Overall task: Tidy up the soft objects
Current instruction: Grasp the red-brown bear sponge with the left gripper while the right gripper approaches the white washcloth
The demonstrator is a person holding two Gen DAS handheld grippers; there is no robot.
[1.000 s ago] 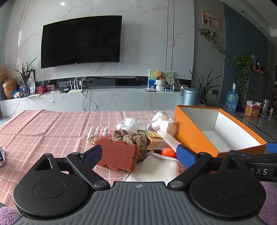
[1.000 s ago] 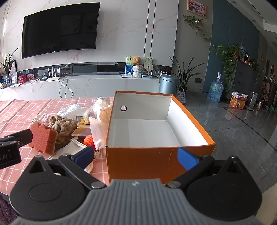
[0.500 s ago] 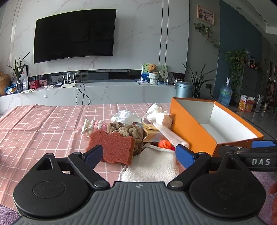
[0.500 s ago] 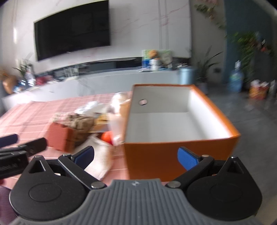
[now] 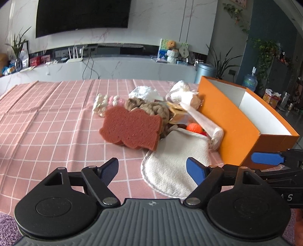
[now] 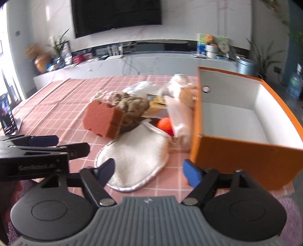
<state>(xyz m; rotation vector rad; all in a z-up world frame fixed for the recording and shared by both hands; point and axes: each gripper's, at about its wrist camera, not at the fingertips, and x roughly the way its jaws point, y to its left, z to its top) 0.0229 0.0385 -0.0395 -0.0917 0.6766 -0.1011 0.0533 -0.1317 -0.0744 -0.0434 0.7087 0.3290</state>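
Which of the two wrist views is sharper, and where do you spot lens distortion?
Left wrist view: sharp, the sponge and tablecloth grid crisp; its fisheye lens bows the TV cabinet. Right wrist view: smeared by motion, the white cloth and orange box soft-edged.

Soft pile (image 5: 151, 117) – beside orange box (image 5: 236, 121).

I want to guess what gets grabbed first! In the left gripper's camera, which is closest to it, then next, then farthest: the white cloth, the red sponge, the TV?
1. White cloth: right by its fingertips, lower right.
2. Red sponge: behind the cloth, mid-table.
3. TV: on the far wall.
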